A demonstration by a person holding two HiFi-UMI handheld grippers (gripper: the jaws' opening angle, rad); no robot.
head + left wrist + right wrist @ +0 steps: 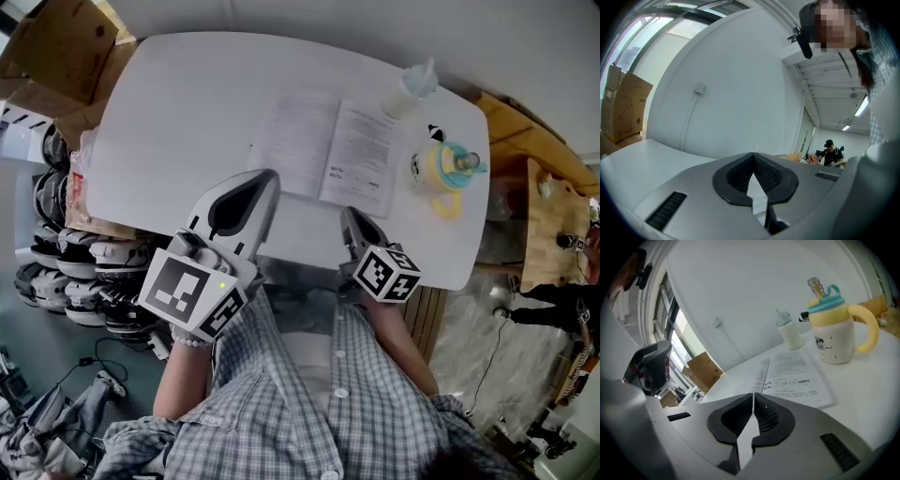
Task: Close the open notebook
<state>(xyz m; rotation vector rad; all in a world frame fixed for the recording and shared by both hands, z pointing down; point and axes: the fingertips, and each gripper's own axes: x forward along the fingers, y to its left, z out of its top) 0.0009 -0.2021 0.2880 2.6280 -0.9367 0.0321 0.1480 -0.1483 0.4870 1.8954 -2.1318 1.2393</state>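
The open notebook [328,155] lies flat on the white table [178,112], its printed pages facing up; in the right gripper view the notebook [790,373] sits just beyond the jaws. My left gripper [269,178] hovers at the notebook's near left corner, jaws shut and empty. In the left gripper view the left gripper [753,155] points level, past the table toward a white wall. My right gripper [349,216] is at the table's near edge, just short of the right page, also shut on nothing. Seen from its own camera, the right gripper [753,395] aims down at the notebook.
A yellow cup with a teal lid [442,169] stands right of the notebook, and a white bottle [414,86] behind it. Cardboard boxes [56,47] sit beyond the table's far left corner. Wooden furniture [548,216] stands to the right. A person [828,152] sits far off.
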